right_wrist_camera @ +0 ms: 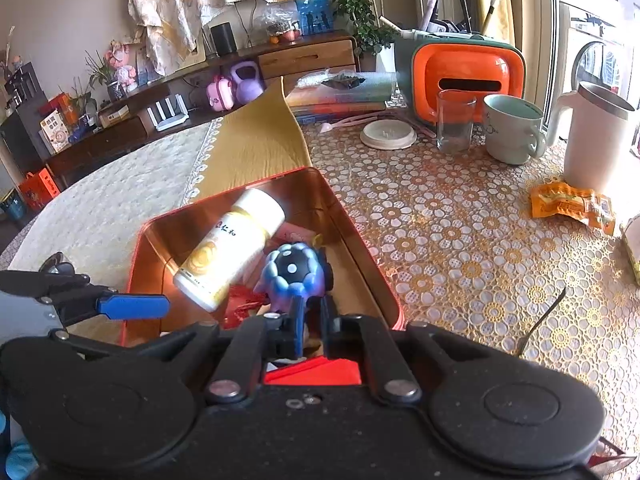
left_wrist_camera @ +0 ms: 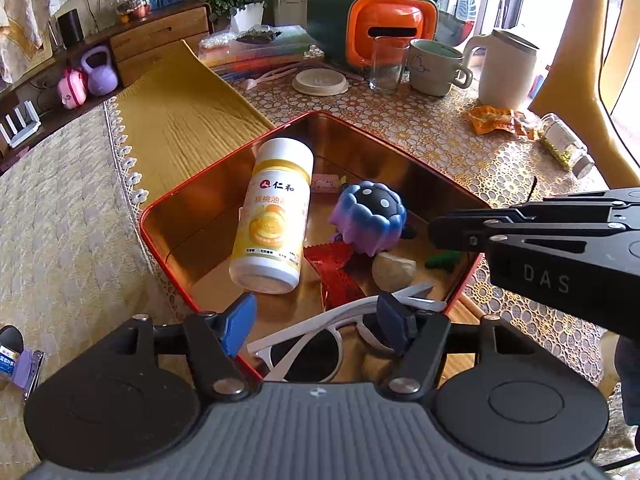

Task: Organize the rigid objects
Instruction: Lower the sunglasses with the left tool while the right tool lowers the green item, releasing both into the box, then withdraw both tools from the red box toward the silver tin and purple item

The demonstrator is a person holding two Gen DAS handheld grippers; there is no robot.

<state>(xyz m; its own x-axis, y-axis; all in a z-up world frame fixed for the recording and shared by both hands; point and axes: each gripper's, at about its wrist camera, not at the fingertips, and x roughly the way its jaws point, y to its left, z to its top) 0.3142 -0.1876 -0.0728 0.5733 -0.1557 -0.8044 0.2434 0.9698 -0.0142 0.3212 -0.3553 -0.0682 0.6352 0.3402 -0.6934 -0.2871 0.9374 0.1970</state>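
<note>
A red tin box (left_wrist_camera: 224,160) with a gold inside stands on the lace tablecloth. In it lie a white-and-yellow bottle (left_wrist_camera: 272,216) on its side, a purple-blue toy (left_wrist_camera: 370,216), a red wrapper (left_wrist_camera: 336,276), a beige stone (left_wrist_camera: 394,270) and white sunglasses (left_wrist_camera: 316,340). My left gripper (left_wrist_camera: 316,320) hangs open over the box's near end, above the sunglasses, its blue pads (left_wrist_camera: 240,322) clear of the bottle's base. In the right wrist view my right gripper (right_wrist_camera: 313,316) is shut just short of the toy (right_wrist_camera: 294,272), beside the bottle (right_wrist_camera: 230,248). Nothing shows between its fingers.
At the table's far side stand a glass (left_wrist_camera: 386,62), a mug (left_wrist_camera: 436,66), a white jug (left_wrist_camera: 506,70), an orange-and-green case (left_wrist_camera: 380,20) and a round lid (left_wrist_camera: 320,82). A snack packet (left_wrist_camera: 496,120) and a small jar (left_wrist_camera: 566,144) lie right of the box. A yellow cloth (left_wrist_camera: 180,120) lies left.
</note>
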